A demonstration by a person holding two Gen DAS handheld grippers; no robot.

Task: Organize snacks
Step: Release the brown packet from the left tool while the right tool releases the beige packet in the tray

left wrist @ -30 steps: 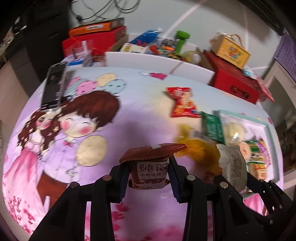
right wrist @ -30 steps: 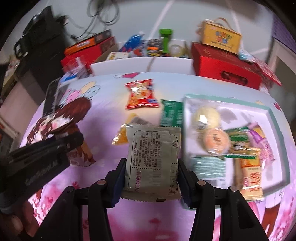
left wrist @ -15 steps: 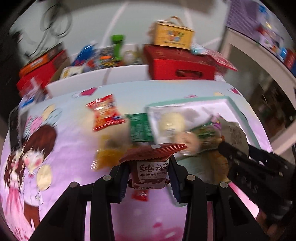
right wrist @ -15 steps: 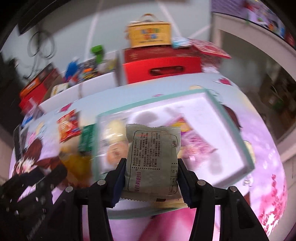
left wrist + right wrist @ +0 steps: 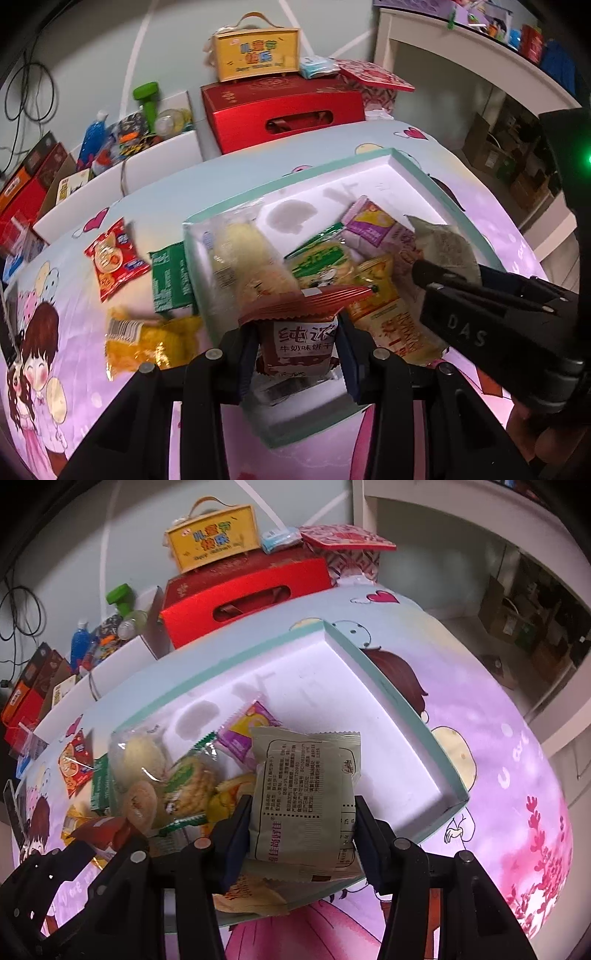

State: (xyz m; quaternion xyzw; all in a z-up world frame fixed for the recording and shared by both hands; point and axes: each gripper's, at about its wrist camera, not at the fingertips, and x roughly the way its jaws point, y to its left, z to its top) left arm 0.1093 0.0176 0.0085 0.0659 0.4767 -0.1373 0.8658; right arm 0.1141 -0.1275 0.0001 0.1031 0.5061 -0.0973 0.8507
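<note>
Both grippers swung from tablecloth to over the teal tray | left gripper clamps brown biscuit pack, right gripper grips grey-green packet | I'd drop each into bare white space, not on the pile

The brown biscuit packet hides the box's near floor and the snacks behind it; the grey-green packet covers a yellow bag lying beneath it; the small print on that packet is too fine to read; the green packet disappears partly behind the box wall; shelf items at the upper right are blurred.
</note>
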